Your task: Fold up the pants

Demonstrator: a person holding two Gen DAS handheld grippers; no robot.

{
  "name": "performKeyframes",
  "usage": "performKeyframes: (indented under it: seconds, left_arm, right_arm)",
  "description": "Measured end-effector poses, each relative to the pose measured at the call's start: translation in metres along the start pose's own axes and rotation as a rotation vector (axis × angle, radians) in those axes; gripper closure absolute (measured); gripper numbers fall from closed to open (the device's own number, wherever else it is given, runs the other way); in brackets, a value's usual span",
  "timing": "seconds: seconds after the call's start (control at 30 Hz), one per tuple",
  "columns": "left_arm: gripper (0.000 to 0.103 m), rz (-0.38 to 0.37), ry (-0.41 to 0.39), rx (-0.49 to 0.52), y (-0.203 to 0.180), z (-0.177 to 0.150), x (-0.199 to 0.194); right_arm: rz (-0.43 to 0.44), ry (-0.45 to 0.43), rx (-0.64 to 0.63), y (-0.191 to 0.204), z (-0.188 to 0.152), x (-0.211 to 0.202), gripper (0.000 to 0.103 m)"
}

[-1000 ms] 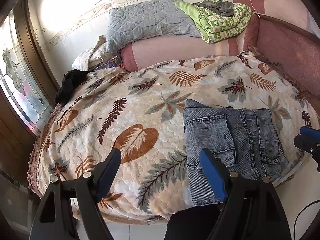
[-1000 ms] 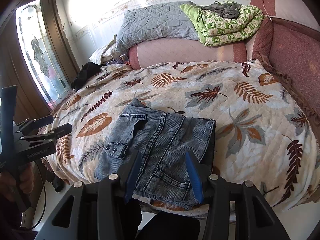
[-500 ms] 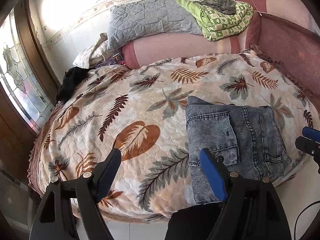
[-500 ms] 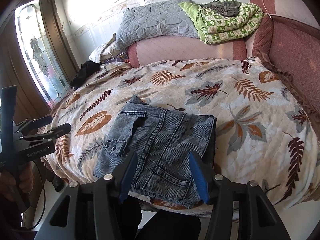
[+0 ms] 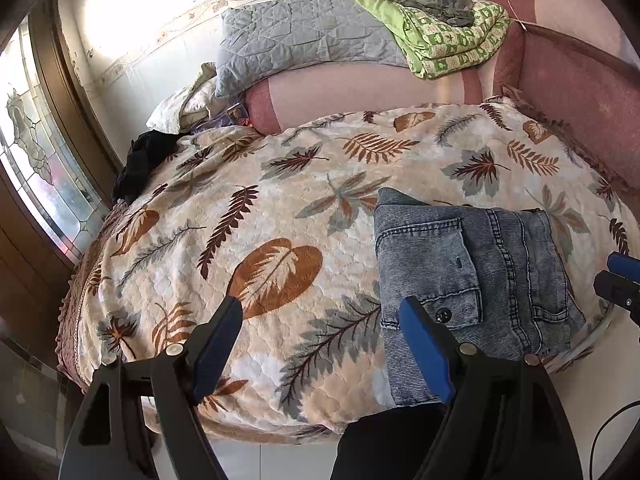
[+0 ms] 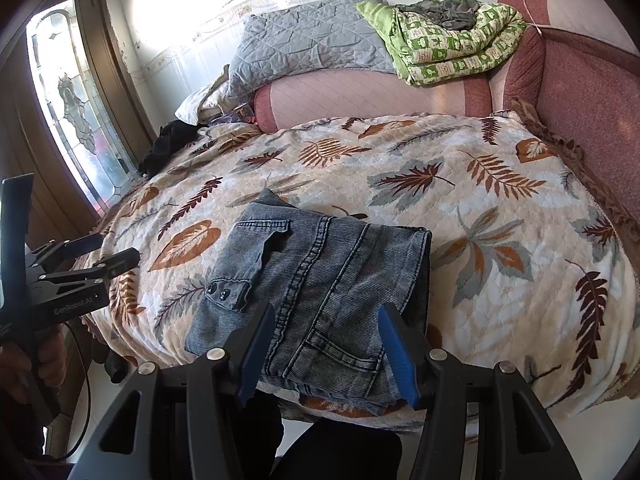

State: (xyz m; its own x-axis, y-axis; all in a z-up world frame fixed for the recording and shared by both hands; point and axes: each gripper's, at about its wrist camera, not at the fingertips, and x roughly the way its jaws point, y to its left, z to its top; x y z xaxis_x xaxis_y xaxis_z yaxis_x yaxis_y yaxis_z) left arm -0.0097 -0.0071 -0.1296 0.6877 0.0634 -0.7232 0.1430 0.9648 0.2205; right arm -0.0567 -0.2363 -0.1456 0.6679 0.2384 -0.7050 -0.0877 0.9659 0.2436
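Note:
The grey-blue jeans (image 5: 460, 264) lie folded into a compact rectangle near the front edge of the leaf-print bedspread (image 5: 280, 208). My left gripper (image 5: 320, 304) hovers open over the bedspread just left of them, with nothing between its blue pads. In the right wrist view the jeans (image 6: 320, 272) sit straight ahead. My right gripper (image 6: 327, 308) is open over their near edge, its pads clear of the cloth. Each gripper also shows at the edge of the other's view: the left gripper (image 6: 114, 248) and the right gripper (image 5: 610, 270).
A grey quilted pillow (image 6: 312, 44) and a green patterned blanket (image 6: 452, 48) rest on the pink bolster (image 6: 368, 100) at the back. A black garment (image 5: 140, 160) lies at the bed's left edge by the glass door (image 6: 68, 112). A hand (image 6: 48, 360) holds the left tool.
The right gripper's jaws have spread a little wider. The jeans and the left gripper have stayed as they were.

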Motion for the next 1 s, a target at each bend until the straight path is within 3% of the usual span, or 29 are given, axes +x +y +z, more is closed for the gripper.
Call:
performKeyframes:
  seconds: [1.0]
  left_arm:
    - [0.022,0.027,0.033,0.001,0.008,-0.004,0.011]
  right_arm:
    - [-0.011,0.030,0.001,-0.002,-0.001,0.007,0.045]
